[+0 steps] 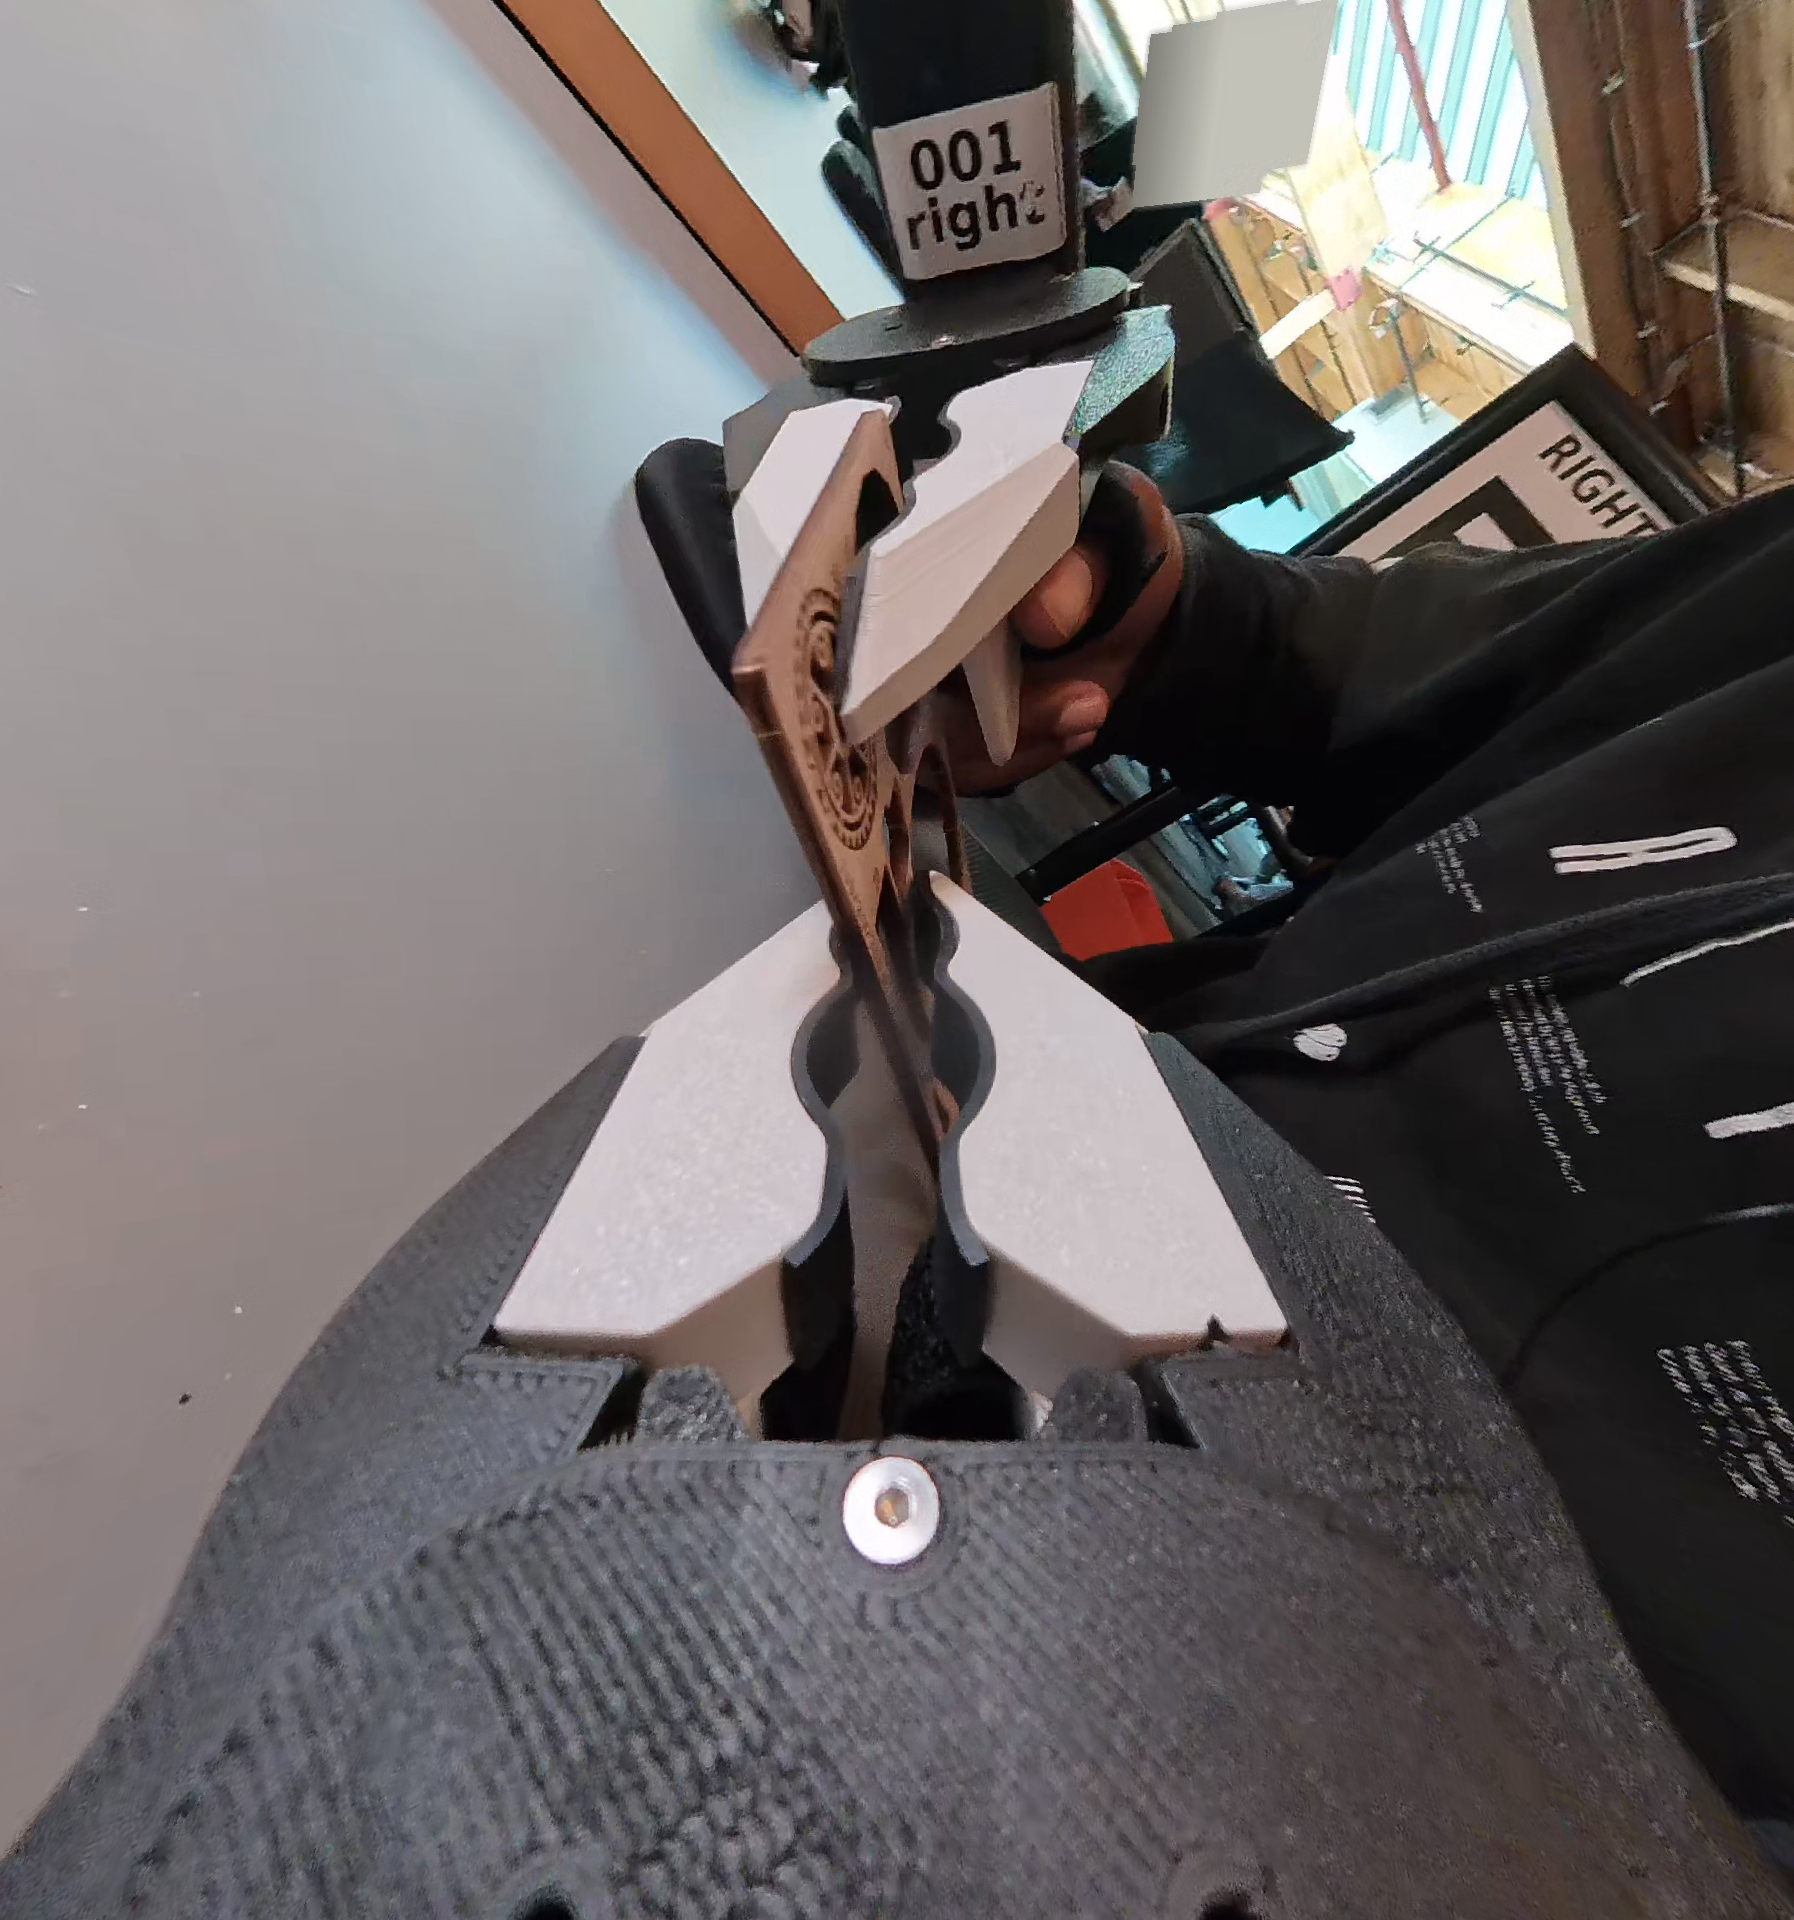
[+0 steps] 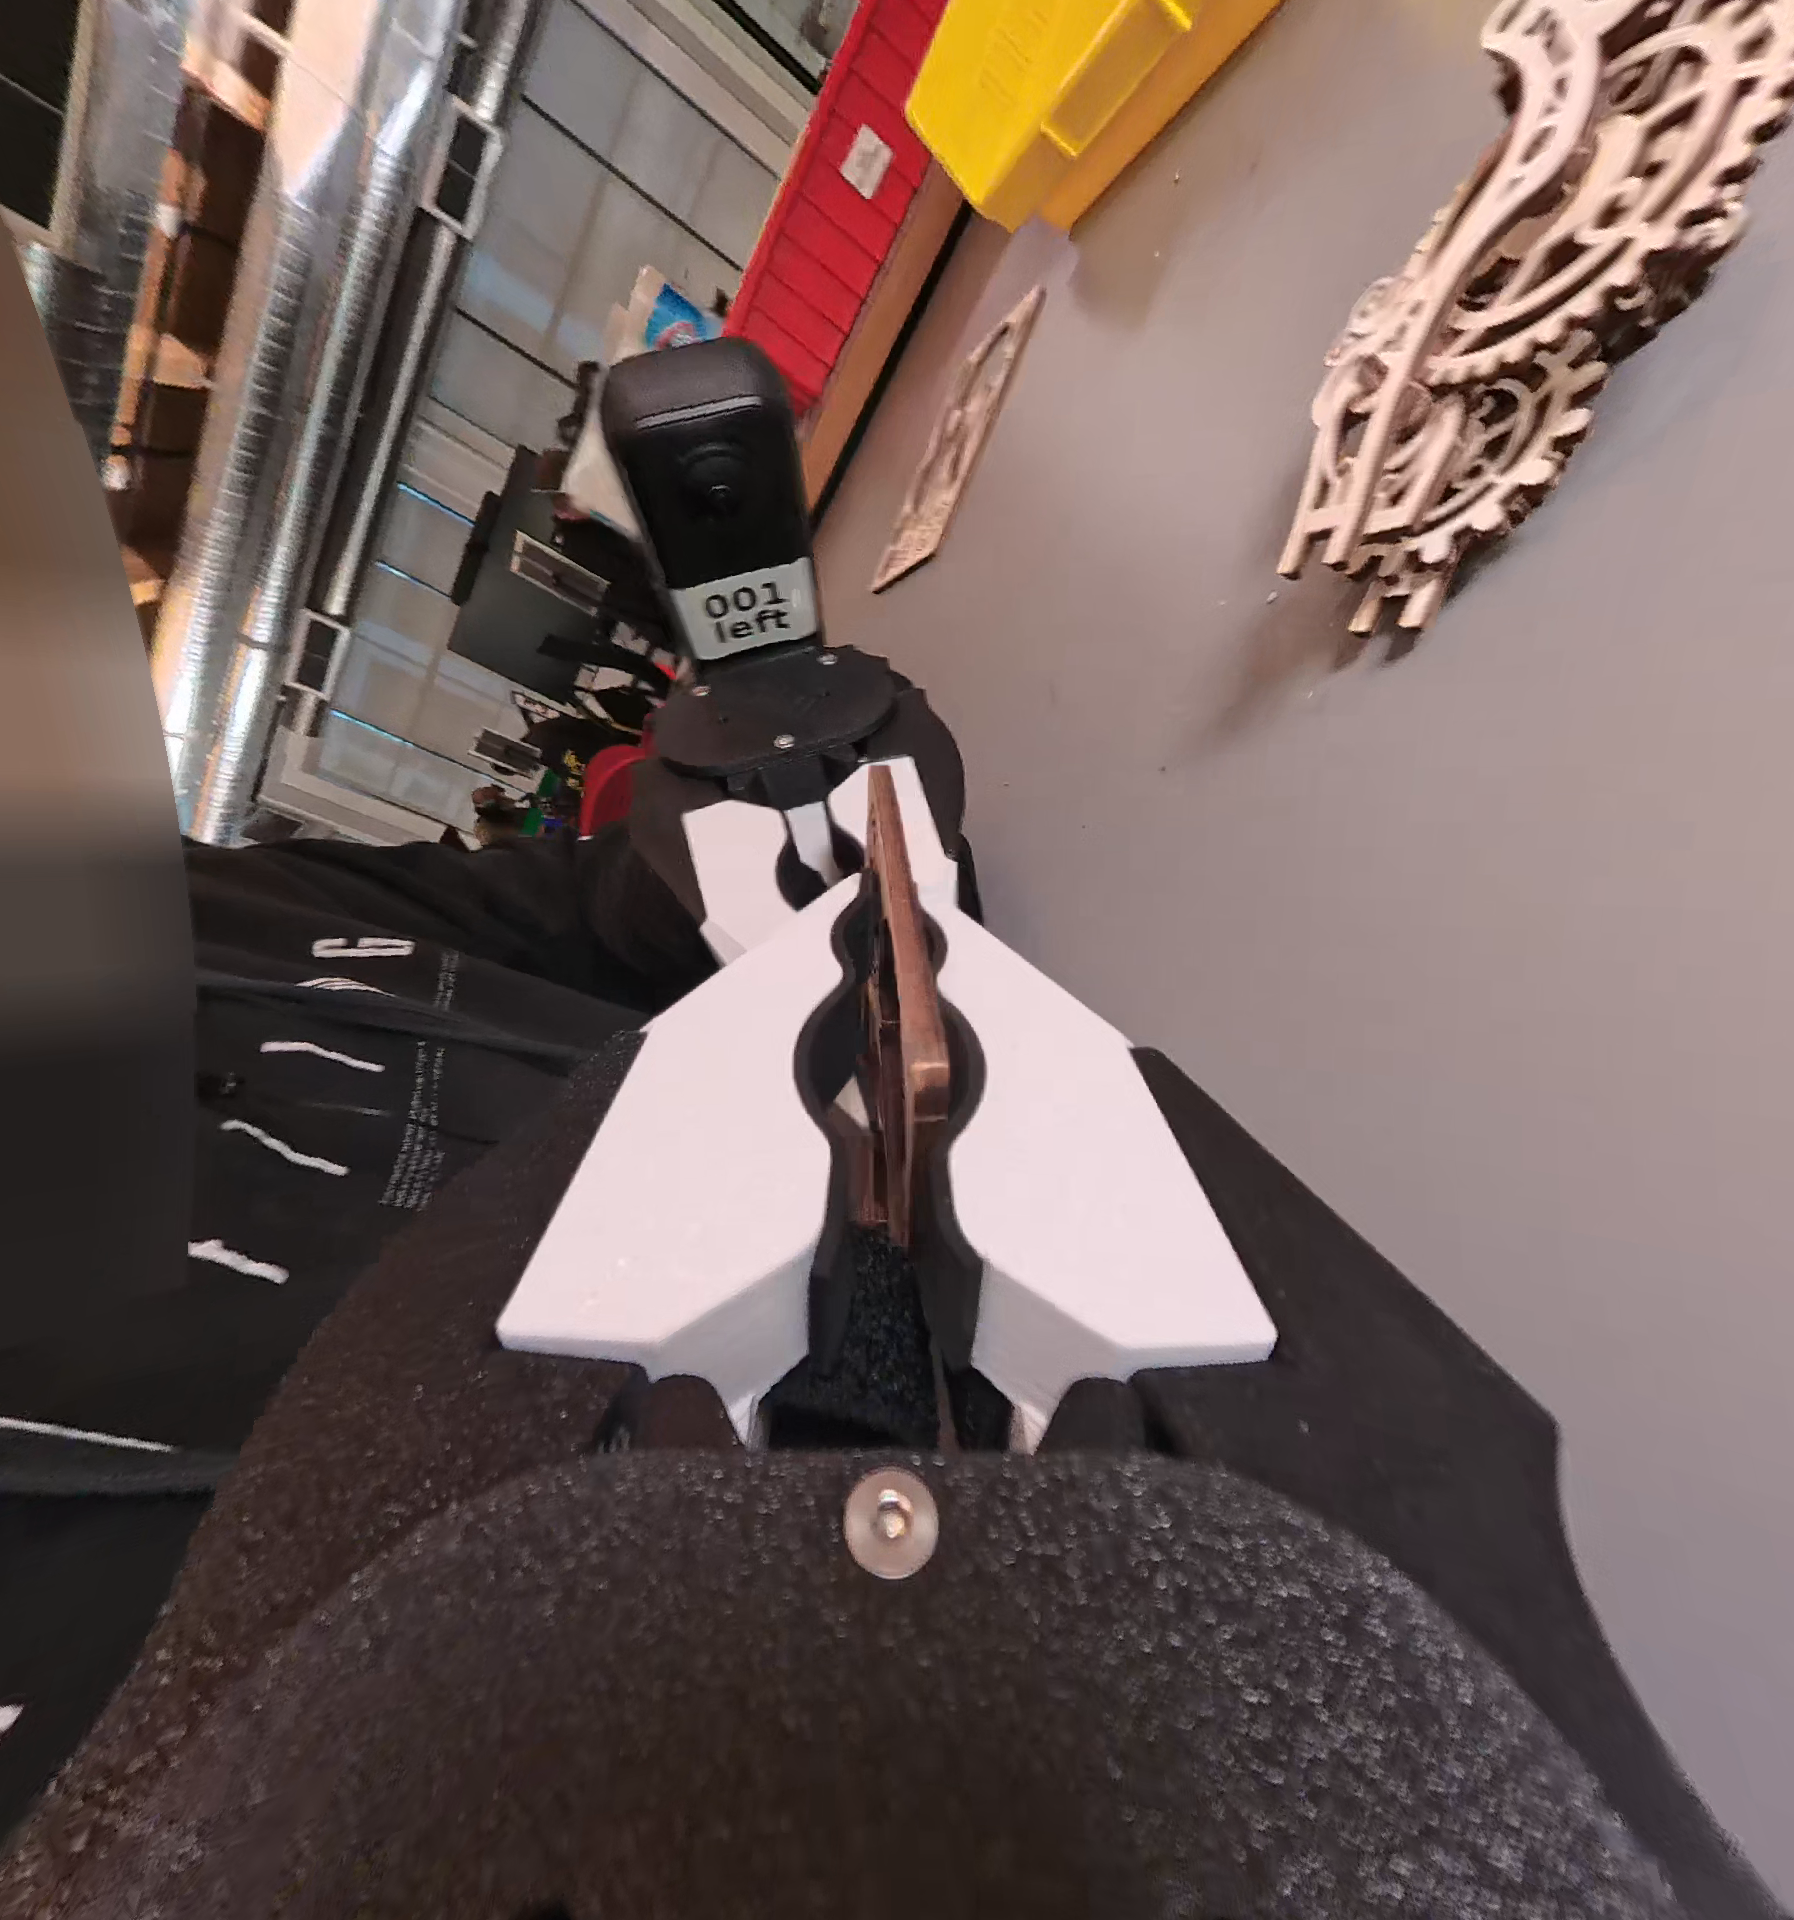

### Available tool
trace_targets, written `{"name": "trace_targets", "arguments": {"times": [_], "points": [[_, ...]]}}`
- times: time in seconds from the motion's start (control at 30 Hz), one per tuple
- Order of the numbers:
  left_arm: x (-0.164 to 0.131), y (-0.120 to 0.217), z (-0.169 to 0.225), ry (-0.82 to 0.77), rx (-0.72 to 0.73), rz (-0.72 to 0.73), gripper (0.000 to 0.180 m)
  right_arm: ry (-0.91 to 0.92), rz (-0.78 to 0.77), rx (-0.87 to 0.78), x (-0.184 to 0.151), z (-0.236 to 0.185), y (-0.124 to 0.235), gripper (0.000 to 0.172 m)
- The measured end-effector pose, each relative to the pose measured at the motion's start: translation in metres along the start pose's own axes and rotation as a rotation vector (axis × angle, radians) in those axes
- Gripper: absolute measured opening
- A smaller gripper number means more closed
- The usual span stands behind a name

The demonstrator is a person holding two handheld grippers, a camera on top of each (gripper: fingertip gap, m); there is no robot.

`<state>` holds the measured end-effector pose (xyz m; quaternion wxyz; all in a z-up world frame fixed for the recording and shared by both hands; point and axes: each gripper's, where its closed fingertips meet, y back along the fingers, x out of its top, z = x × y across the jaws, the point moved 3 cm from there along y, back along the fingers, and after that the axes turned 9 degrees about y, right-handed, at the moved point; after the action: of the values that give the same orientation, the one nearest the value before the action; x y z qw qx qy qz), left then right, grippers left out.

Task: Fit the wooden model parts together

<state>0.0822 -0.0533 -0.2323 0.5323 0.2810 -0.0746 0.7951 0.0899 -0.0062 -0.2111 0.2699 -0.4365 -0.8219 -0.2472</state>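
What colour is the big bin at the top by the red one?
The bin is bright yellow, seen best in the right wrist view.

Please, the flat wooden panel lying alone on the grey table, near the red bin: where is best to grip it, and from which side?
Probably its long outer edge, from the open table side: the flat wooden panel lies flat and thin, so only edges offer purchase. Both grippers already hold a part.

Your grippers (image 1: 888,914): white faceted fingers (image 1: 685,1164), black textured bodies | silver screw (image 1: 890,1514) | your black sleeve (image 1: 1340,665), white-printed black top (image 1: 1599,1091)
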Motion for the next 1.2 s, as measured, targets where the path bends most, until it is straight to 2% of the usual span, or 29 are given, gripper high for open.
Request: {"name": "trace_targets", "arguments": {"times": [0.13, 0.27, 0.67, 0.73, 0.77, 0.9, 1.2], "points": [[0.008, 0.005, 0.007, 0.021, -0.080, 0.016, 0.001, -0.001, 0.016, 0.098, 0.010, -0.010, 0.000, 0.003], [0.011, 0.007, 0.009, -0.023, -0.064, 0.028, 0.002, 0.071, -0.028, 0.106, 0.010, -0.014, -0.009, 0.003], [0.016, 0.012, 0.007, -0.098, 0.028, 0.064, 0.004, 0.214, -0.057, -0.070, 0.018, -0.015, -0.015, 0.002], [0.017, 0.013, 0.009, -0.121, 0.040, 0.068, 0.004, 0.243, -0.053, -0.113, 0.019, -0.018, -0.015, 0.009], [0.017, 0.013, 0.009, -0.118, 0.038, 0.069, 0.005, 0.252, -0.052, -0.131, 0.019, -0.018, -0.014, 0.003], [0.016, 0.011, 0.010, -0.123, 0.040, 0.077, 0.005, 0.301, -0.055, -0.180, 0.018, -0.021, -0.013, 0.004], [0.017, 0.009, 0.017, -0.118, 0.029, 0.098, 0.004, 0.349, -0.046, -0.219, 0.019, -0.029, -0.009, 0.003]]}}
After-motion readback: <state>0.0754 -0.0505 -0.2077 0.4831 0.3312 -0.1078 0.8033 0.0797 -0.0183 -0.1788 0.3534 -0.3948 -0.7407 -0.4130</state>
